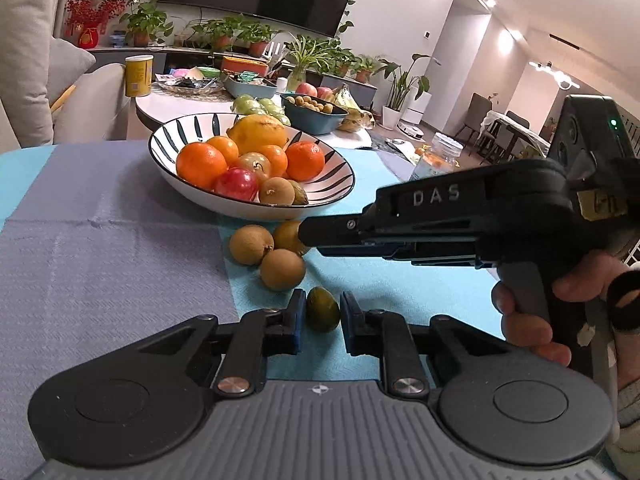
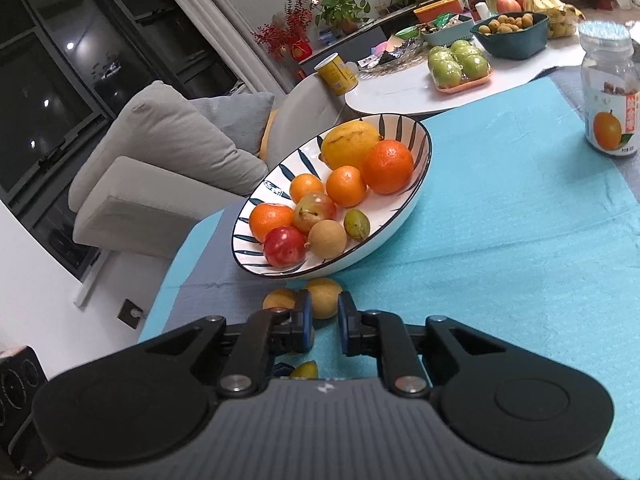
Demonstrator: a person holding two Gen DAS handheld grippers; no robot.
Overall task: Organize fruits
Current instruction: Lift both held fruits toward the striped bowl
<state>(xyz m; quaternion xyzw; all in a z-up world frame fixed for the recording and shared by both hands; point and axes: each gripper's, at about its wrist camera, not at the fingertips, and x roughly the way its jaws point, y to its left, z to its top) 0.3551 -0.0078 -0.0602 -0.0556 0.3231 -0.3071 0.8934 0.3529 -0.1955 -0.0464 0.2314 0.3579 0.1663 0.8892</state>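
A striped bowl [image 1: 340, 184] [image 2: 416, 200] holds oranges, a lemon, plums, a longan and a green fruit. Three brown longans [image 1: 250, 245] lie on the blue cloth in front of it. My left gripper [image 1: 322, 312] is open around a small dark green fruit [image 1: 322, 309] on the cloth; the pads do not press it. My right gripper [image 2: 324, 320] is open, its fingers straddling one longan [image 2: 323, 297]; another longan [image 2: 280, 299] lies left of it. The right gripper also shows in the left wrist view [image 1: 316, 236], reaching in from the right.
A glass jar [image 2: 608, 92] stands on the cloth at the right. A white table [image 2: 400, 96] behind carries green apples [image 2: 458, 63], a yellow can [image 2: 337, 74], a longan bowl [image 2: 510, 32] and bananas. A grey sofa [image 2: 160, 168] stands at the left.
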